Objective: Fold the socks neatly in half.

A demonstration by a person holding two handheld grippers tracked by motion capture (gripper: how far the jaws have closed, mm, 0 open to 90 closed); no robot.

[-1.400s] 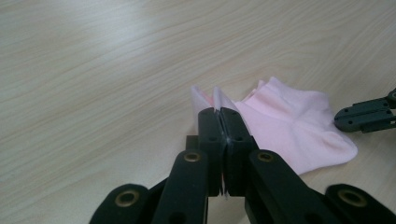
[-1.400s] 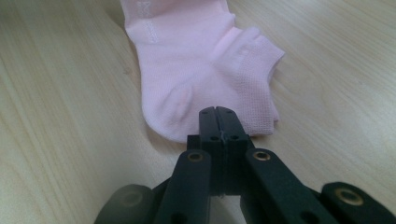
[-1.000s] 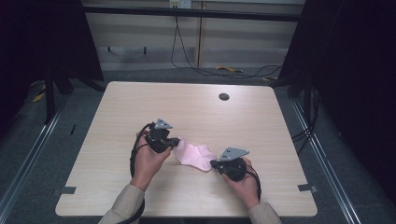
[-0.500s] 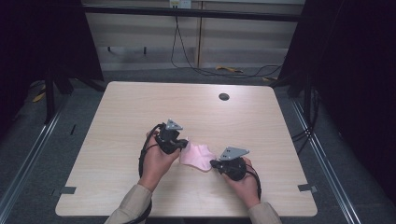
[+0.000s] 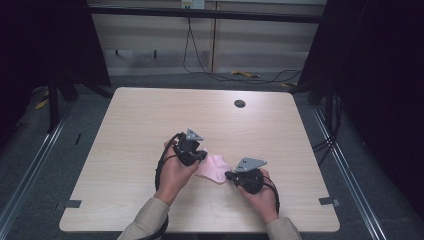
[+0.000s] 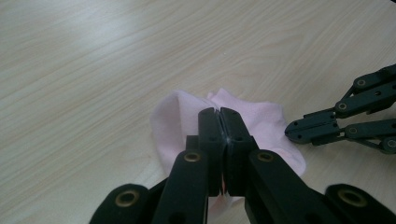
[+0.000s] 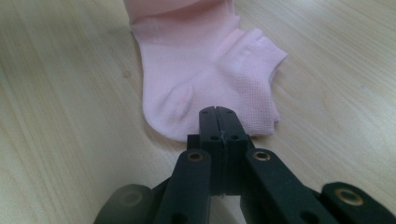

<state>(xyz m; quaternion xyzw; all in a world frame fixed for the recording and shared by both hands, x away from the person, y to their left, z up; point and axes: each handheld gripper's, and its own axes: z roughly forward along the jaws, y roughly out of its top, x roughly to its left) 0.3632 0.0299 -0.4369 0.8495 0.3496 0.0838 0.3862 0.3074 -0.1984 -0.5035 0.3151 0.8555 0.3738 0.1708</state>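
On the pale wood-grain table [image 5: 125, 150], a small pink knitted sock [image 5: 214, 168] lies between both hands. The left gripper [image 6: 219, 122] pinches a raised fold of it; the right gripper [image 7: 219, 122], jaws pressed together, clamps its edge.

One camera sits high above the person's side of the table [image 5: 150, 125] and looks forward and down, far enough to take in the whole top and the floor around it. The other two cameras ride on the grippers and look along the black jaws, very near to the wood. The left gripper [image 6: 219, 112] camera looks across a pink sock [image 6: 261, 116] toward the right gripper [image 6: 299, 130] farther off. The right gripper [image 7: 219, 112] camera faces the same sock [image 7: 201, 70] from its other end. All three views share this sock [image 5: 214, 167] and the table around it.
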